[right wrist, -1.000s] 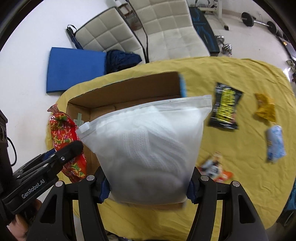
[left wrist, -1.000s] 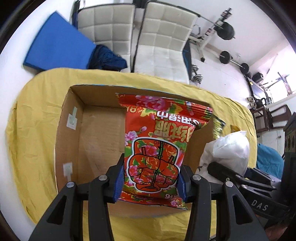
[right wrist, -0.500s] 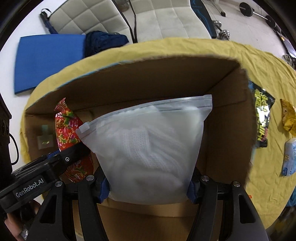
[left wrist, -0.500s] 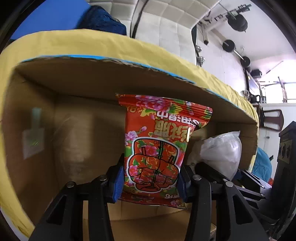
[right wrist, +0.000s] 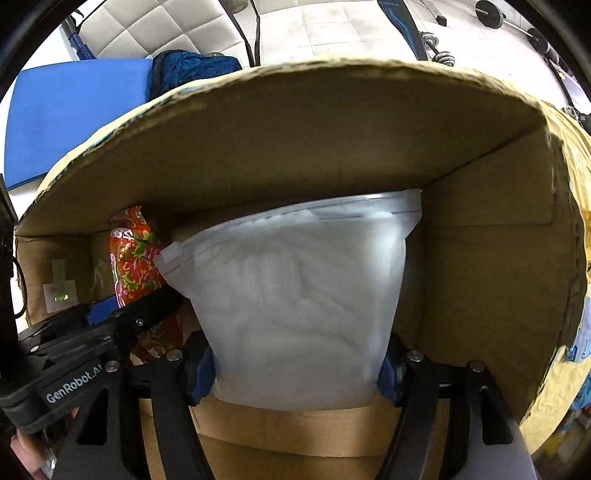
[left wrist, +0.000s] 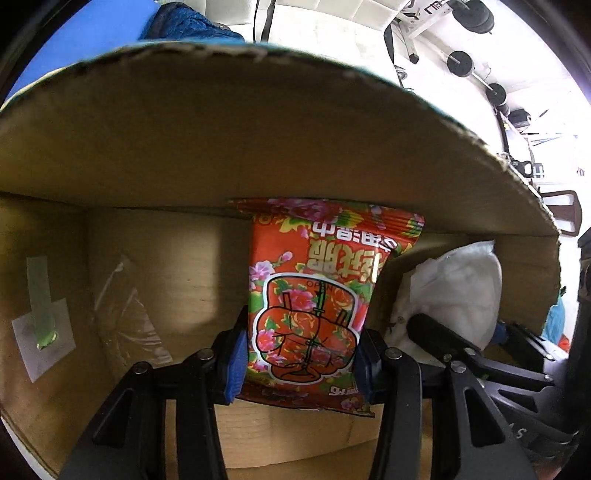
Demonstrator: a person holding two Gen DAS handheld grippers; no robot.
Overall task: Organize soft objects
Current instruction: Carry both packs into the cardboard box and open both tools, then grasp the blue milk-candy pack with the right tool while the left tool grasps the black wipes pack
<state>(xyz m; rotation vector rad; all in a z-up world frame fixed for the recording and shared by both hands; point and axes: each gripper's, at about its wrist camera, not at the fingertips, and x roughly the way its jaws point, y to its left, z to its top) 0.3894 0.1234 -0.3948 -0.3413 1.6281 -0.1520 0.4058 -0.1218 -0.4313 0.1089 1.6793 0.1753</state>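
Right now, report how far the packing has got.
Done: nothing looks released into the cardboard box yet; its floor shows only tape. In hand: the left gripper is shut on the red floral snack packet, and the right gripper is shut on the white zip bag, both lowered inside the box. Left: open both grippers, then fetch the light blue packet outside the right wall.

A flat blue foam mat [right wrist: 74,114] lies on the white floor, touching a crumpled dark blue knitted cloth [right wrist: 192,68]. Behind them stand white quilted padded seats [right wrist: 155,29]. Black barbell weights [left wrist: 469,64] rest on the floor further right. A yellow cloth [right wrist: 554,398] covers the counter, lower right.
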